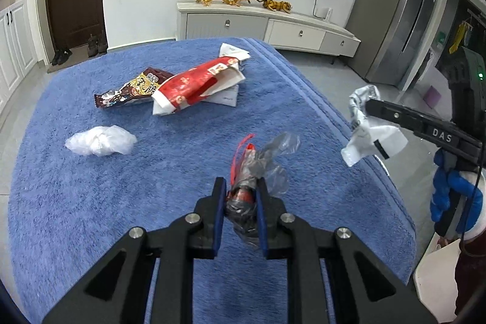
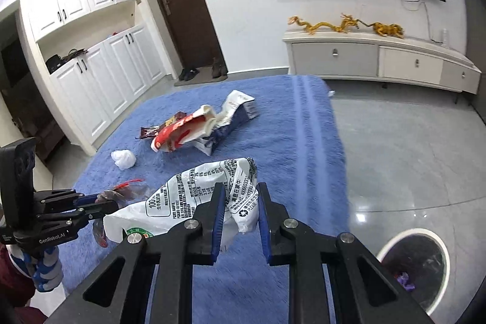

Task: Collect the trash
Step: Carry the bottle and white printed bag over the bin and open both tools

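Note:
My left gripper (image 1: 241, 191) is shut on a crumpled clear-and-black plastic wrapper with a red strip (image 1: 253, 172), held above the blue cloth-covered table (image 1: 91, 202). It also shows in the right wrist view (image 2: 107, 198) at the left. My right gripper (image 2: 241, 198) is shut on a white printed milk bag (image 2: 197, 190), held over the table's right edge; it shows in the left wrist view (image 1: 369, 108) with the bag (image 1: 370, 138). On the table lie a red-and-white bag (image 1: 194, 87), a brown snack wrapper (image 1: 133, 90) and a white plastic wad (image 1: 100, 140).
A round white trash bin with a black liner (image 2: 416, 263) stands on the grey floor at the lower right of the table. A white flat package (image 1: 234, 52) lies behind the red bag. A TV cabinet (image 1: 267, 26) stands along the far wall.

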{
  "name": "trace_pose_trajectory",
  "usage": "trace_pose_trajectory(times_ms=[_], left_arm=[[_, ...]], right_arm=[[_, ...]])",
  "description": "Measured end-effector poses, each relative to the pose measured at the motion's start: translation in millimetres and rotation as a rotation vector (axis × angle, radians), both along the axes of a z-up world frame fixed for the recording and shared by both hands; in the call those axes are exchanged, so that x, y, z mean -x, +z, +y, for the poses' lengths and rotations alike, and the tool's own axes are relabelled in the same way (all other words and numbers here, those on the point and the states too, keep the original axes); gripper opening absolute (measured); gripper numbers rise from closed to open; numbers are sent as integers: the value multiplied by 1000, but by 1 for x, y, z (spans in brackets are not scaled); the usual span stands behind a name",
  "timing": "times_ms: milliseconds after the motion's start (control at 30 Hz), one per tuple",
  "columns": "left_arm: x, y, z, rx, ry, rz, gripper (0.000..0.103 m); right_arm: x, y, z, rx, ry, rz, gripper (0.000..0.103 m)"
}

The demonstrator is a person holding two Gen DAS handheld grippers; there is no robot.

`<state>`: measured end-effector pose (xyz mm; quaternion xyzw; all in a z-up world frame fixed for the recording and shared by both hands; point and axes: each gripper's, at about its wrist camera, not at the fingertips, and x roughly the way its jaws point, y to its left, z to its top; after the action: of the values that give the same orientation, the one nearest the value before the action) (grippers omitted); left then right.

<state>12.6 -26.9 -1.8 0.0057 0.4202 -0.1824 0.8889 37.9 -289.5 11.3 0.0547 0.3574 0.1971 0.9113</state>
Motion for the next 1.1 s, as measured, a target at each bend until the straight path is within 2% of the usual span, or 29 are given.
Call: trace_pose_trajectory(times_ms=[367, 633, 1100], left_arm=[[31, 13, -42, -173, 30, -123, 17], [34, 16, -57, -219, 18, -158, 17], [22, 9, -85, -277, -18, -141, 17]], right_arm=[[28, -19, -18, 30, -22, 34, 19], [32, -23, -36, 19, -57, 41, 19], [28, -37, -73, 9, -103, 52, 19]])
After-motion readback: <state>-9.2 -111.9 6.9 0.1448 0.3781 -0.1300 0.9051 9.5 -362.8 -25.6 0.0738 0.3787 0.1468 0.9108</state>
